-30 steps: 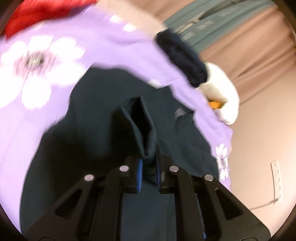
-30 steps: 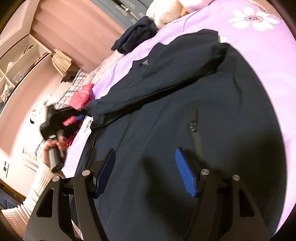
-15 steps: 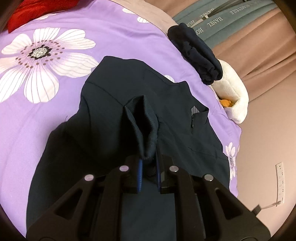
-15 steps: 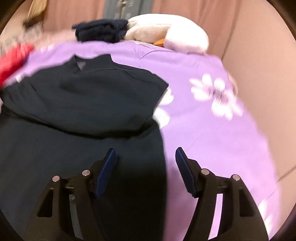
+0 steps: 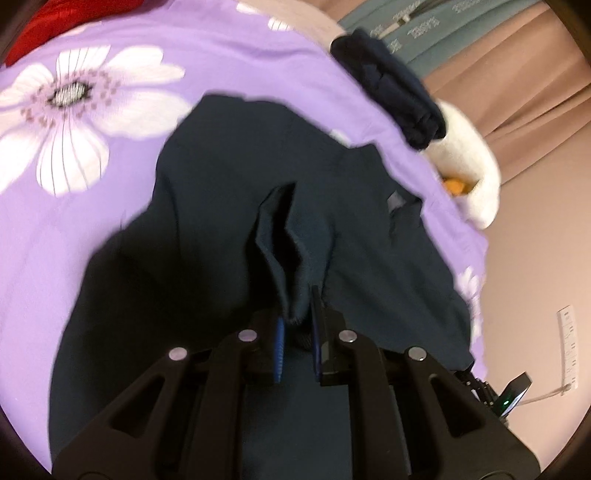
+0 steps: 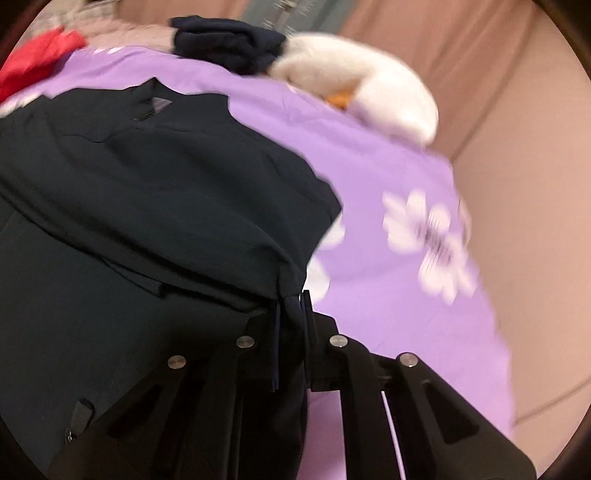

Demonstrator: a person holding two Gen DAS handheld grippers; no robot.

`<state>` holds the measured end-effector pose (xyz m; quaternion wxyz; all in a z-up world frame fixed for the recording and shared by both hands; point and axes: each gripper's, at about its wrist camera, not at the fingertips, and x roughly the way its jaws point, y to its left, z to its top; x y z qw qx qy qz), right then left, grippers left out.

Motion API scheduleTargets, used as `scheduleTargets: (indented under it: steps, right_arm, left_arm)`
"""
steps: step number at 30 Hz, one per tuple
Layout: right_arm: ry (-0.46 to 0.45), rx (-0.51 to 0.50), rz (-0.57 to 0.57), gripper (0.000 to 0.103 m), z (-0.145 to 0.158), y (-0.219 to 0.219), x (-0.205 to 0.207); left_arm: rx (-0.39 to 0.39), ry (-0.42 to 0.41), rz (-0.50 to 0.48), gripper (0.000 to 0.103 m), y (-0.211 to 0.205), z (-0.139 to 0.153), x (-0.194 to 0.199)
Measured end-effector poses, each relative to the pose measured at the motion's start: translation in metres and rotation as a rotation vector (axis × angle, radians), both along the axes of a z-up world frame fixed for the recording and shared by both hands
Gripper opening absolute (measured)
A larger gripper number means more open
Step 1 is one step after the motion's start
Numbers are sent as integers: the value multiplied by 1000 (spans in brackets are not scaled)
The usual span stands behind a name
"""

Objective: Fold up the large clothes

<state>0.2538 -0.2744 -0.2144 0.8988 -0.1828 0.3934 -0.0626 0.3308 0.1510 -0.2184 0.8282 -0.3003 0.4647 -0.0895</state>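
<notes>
A dark jacket lies spread on a bed under a purple sheet printed with white flowers. At the far left of the bed a red cloth shows at the edge. The left tool has its jaws nearly together, pinching a cuff of the jacket, which stands up in a fold from between the blue pads; the sleeve lies across the jacket's body. Further right, the collar with its small grey tag points toward the head of the bed. Beyond it a folded navy garment sits against a white plush toy, with tan curtains behind.

The right tool has its jaws narrow, clamped on the jacket's right edge where the folded shoulder meets the body. The fabric bunches between the pads. Right of this tool the sheet lies bare of clothing, with a blurred flower on it. The picture is smeared by motion.
</notes>
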Motion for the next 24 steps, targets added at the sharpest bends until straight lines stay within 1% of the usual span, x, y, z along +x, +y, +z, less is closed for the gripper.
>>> scheduleTargets:
  steps: [2, 3, 4, 5, 6, 7, 8, 10, 11, 12, 14, 16, 19, 21, 22, 23, 24]
  right_arm:
    - [37, -14, 6, 9, -15, 1, -4]
    - [30, -35, 21, 10, -17, 3, -7]
    - [28, -39, 31, 13, -15, 6, -7]
    - [35, -23, 42, 21, -11, 3, -9]
    - [43, 2, 43, 27, -5, -3, -11]
    - [42, 30, 34, 36, 2, -10, -14]
    - [37, 56, 26, 40, 7, -17, -14]
    - [25, 145, 11, 41, 21, -30, -19]
    - [13, 202, 11, 41, 28, -33, -20]
    - [-1, 264, 13, 42, 36, -40, -20]
    - [-17, 360, 19, 42, 48, -44, -14]
    - [-30, 434, 22, 42, 55, -41, 12]
    - [-35, 488, 49, 42, 62, -27, 41]
    - [-21, 476, 80, 42, 61, -11, 61]
    - [-1, 460, 107, 42, 59, 2, 76]
    - [22, 452, 129, 42, 55, 10, 78]
    - [56, 440, 147, 42, 48, 20, 89]
  left_arm:
    - [-14, 41, 10, 13, 2, -16, -2]
    - [-31, 44, 14, 15, 4, -20, -3]
    - [-46, 43, 16, 19, 8, -21, -3]
    - [-49, 45, 15, 24, 12, -19, -4]
    - [-42, 46, 12, 26, 15, -17, -4]
    - [-19, 44, 11, 30, 18, -13, -5]
    - [16, 37, 9, 35, 22, -7, -6]
    - [66, 21, 12, 40, 27, 2, -11]
    - [87, 8, 15, 41, 29, 10, -13]
    - [92, -3, 19, 41, 31, 14, -14]
    - [79, -39, 14, 42, 28, 27, -13]
    - [72, -73, -11, 42, 15, 38, -7]
    - [105, -120, -95, 42, -24, 51, 6]
    - [143, -139, -163, 42, -55, 53, 14]
    - [167, -145, -203, 42, -70, 51, 19]
    - [185, -145, -229, 42, -79, 48, 20]
    - [209, -134, -262, 42, -91, 42, 25]
